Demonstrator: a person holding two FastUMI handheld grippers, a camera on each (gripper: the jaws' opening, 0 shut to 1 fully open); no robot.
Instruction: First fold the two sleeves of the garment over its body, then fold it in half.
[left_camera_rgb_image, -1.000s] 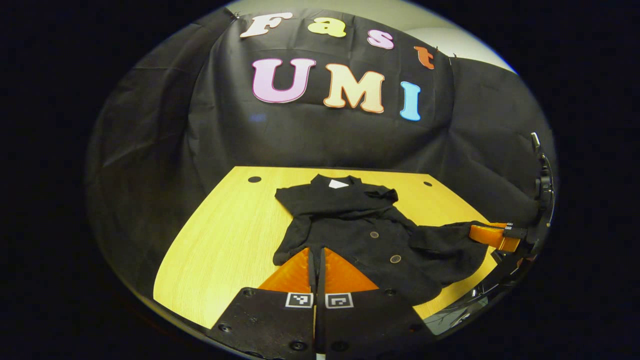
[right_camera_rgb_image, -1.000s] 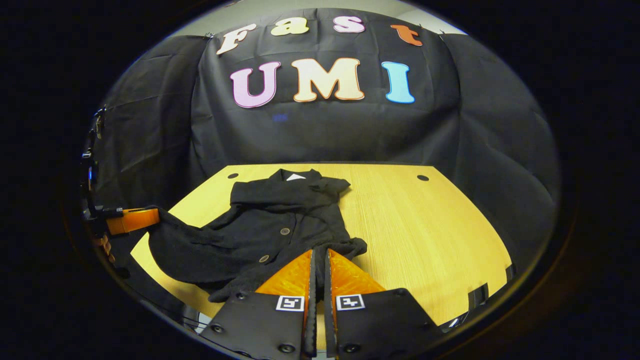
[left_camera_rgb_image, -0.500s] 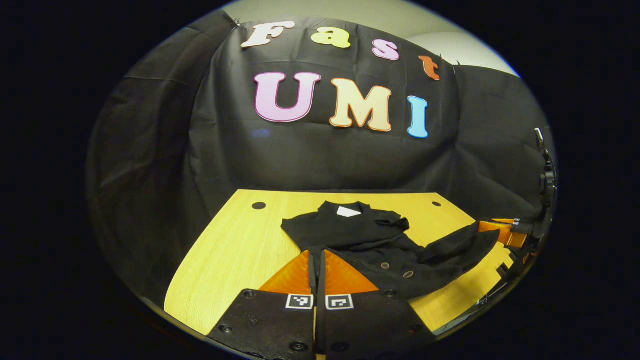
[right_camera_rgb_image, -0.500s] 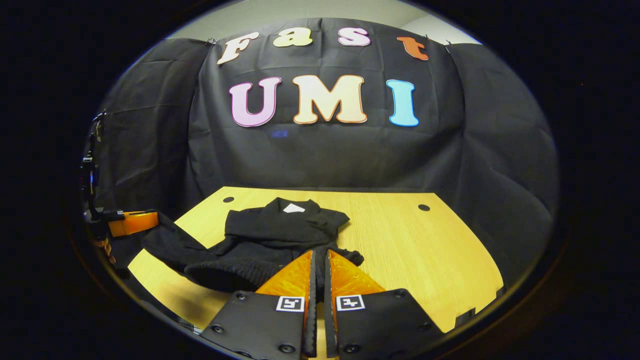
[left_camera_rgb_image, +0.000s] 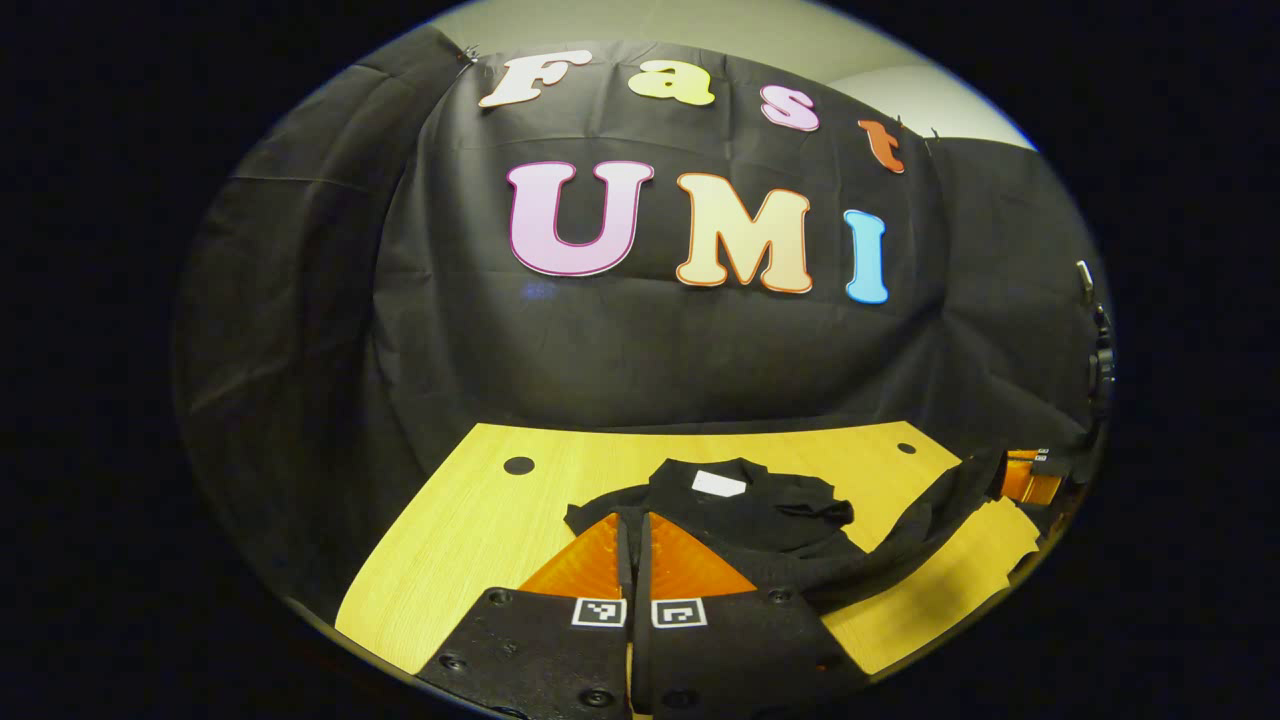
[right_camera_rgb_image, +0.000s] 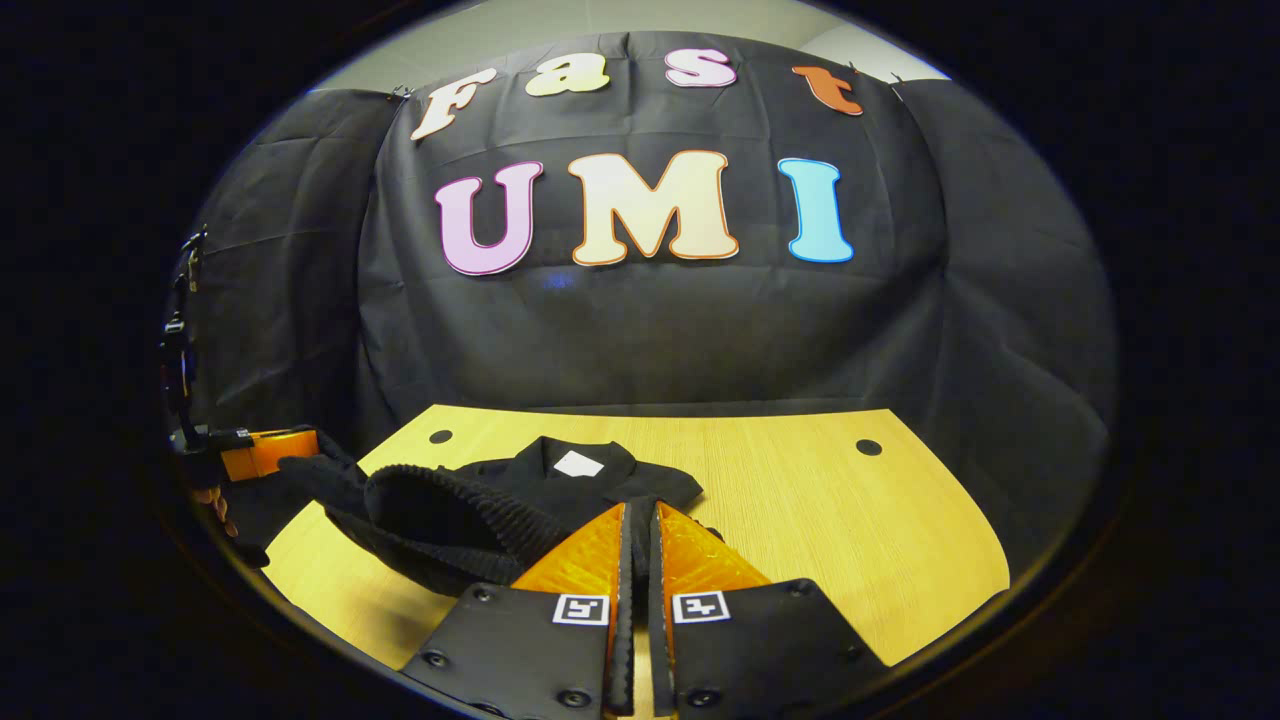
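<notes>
Both grippers' fingers clamped on black garment (left_camera_rgb_image: 760, 510), hem lifted, hand (right_camera_rgb_image: 215, 505) in right gripper view

The booth is dim, and the light falls from above. The wooden table (left_camera_rgb_image: 470, 540) catches most of it and glows a warm yellow, with no hard glare. The black garment (right_camera_rgb_image: 480, 500) swallows the light, so its folds show only faintly and its shadows on the wood are soft. Both views bend strongly toward their edges, where straight table lines curve. The middle is sharp; the far rims turn darker and slightly smeared.
</notes>
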